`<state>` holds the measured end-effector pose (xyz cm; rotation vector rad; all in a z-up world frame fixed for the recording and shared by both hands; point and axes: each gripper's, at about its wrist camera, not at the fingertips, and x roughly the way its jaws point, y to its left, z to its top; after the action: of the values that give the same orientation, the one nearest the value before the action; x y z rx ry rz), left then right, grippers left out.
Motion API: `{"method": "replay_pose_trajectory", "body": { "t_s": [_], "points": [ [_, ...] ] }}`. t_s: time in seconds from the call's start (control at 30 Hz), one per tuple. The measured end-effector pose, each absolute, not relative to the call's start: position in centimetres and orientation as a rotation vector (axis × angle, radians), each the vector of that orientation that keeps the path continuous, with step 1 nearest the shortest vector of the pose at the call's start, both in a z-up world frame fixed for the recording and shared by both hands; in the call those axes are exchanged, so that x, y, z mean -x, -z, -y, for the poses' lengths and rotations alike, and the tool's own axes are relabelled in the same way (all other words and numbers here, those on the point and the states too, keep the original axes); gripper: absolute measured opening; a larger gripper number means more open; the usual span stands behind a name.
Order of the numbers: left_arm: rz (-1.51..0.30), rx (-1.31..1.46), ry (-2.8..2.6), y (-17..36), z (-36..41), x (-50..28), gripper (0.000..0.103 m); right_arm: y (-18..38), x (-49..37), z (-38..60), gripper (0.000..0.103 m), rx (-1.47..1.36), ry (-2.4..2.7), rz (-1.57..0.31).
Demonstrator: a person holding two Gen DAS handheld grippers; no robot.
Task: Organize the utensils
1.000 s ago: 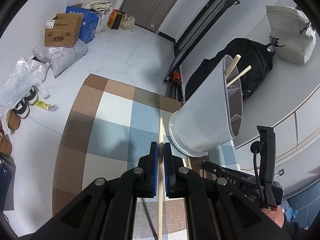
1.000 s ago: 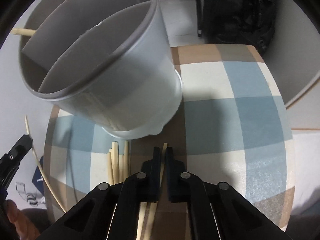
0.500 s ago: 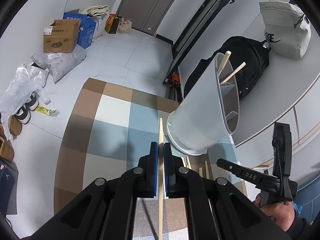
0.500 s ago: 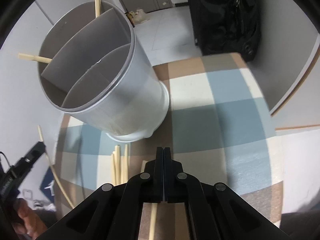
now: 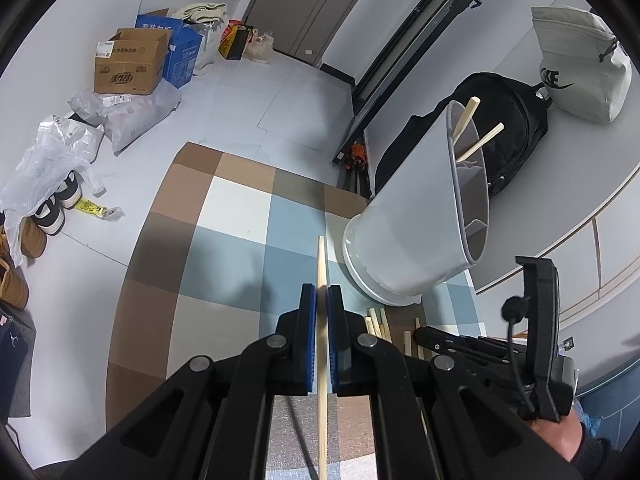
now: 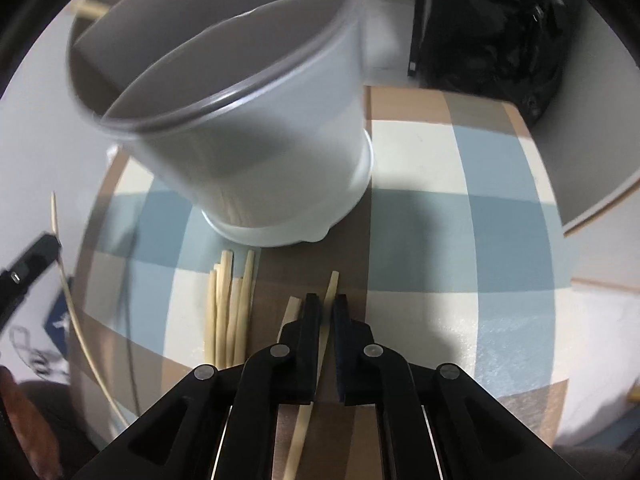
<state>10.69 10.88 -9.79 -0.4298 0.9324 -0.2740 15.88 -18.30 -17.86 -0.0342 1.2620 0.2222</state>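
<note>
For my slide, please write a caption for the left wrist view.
Left gripper clamps one chopstick beside the grey utensil holder on the checked tablecloth.

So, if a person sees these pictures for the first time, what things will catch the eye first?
First, the big grey utensil holder with dividers, standing on the checked tablecloth, two chopsticks already inside. Next, the left gripper, shut on a single chopstick just left of the holder. Then the loose chopsticks lying before the holder's base, where the right gripper straddles one, jaws slightly apart.
</note>
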Motion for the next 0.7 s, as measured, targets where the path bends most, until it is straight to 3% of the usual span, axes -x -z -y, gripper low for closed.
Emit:
{"method": "replay_pose_trajectory", "body": {
  "t_s": [0.33, 0.7],
  "points": [
    [-0.914, 0.394, 0.268, 9.3, -10.8, -9.8, 0.001, 17.0, -15.2, 19.9, 0.004, -0.074, -0.243, -1.207],
    [-0.837, 0.326, 0.330, 4.6, -8.6, -7.1, 0.001, 8.5, -12.5, 24.3, 0.004, -0.273, -0.394, -0.897]
  ]
}}
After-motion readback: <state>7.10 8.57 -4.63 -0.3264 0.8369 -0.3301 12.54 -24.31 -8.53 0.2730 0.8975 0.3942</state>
